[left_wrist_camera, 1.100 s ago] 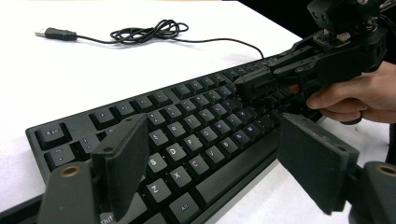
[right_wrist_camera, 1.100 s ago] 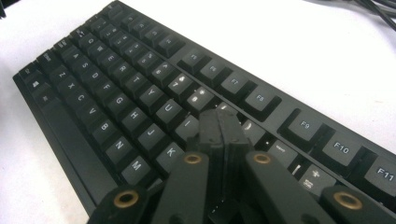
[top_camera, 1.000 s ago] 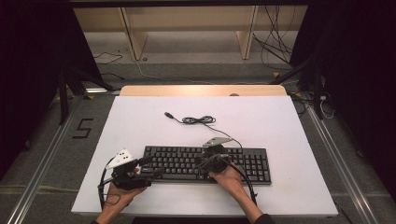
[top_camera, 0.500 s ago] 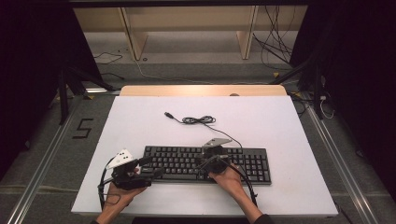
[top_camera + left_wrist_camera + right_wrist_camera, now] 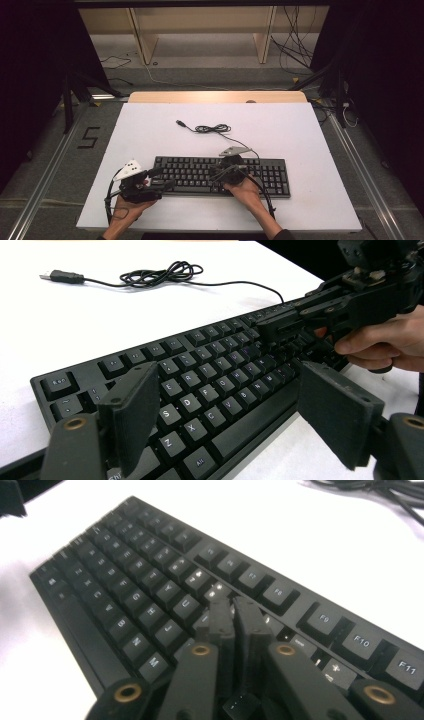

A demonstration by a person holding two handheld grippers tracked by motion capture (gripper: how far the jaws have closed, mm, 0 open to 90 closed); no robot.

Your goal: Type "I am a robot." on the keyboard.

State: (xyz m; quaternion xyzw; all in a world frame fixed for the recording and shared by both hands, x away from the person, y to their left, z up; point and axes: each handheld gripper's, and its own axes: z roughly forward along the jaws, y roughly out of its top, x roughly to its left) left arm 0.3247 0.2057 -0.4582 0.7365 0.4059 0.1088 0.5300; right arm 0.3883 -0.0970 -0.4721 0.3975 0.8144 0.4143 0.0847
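A black keyboard (image 5: 270, 176) lies along the near part of the white table (image 5: 300, 130). Its cable (image 5: 212, 129) is coiled behind it and ends in a loose USB plug (image 5: 181, 123). My left gripper (image 5: 162, 178) is open at the keyboard's left end. Its jaws straddle the front left corner of the keyboard (image 5: 215, 375) without pressing it. My right gripper (image 5: 215, 175) is over the middle keys. Its jaws (image 5: 232, 605) are almost together and have just parted a hair. Nothing is between them, and the tips rest on the upper key rows (image 5: 150, 590).
A wooden strip (image 5: 215, 96) edges the table's far side, with shelving (image 5: 200, 30) and floor cables beyond. A "5" mark (image 5: 87, 137) is on the floor at the left. Bare white table surrounds the keyboard at the back and right.
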